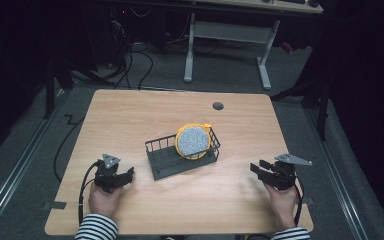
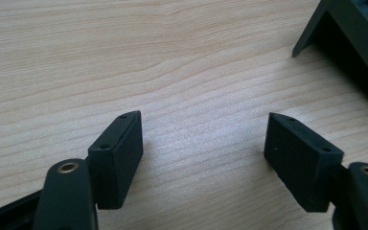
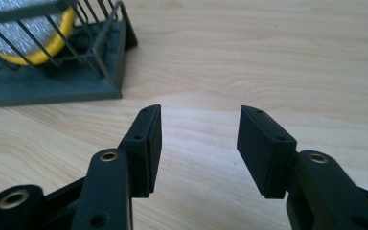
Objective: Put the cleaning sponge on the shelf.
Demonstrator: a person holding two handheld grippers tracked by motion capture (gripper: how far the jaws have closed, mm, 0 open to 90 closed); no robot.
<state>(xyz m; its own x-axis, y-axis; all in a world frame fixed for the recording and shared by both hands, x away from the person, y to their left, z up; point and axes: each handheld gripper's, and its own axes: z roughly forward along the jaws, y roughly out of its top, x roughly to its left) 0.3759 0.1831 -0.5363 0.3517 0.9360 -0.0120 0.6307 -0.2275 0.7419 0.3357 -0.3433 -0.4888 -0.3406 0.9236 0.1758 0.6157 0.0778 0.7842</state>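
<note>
Nearest the person, the left gripper and right gripper rest on the pale wooden surface with fingers wide and empty. Farther off, the round yellow-rimmed, grey-speckled disc leans upright in the dark wire rack. A careless reach could likely knock the disc flat or shove the light rack.

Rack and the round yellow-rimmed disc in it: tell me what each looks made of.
Rack: dark grey, matte, likely coated metal wire, judging by the thin straight bars around a solid tray base. Disc: yellow rim looks like smooth plastic; its speckled silvery-grey face could be a glittery or abrasive sheet, too small to tell. Table: light wood-grain top, possibly laminate.
</note>
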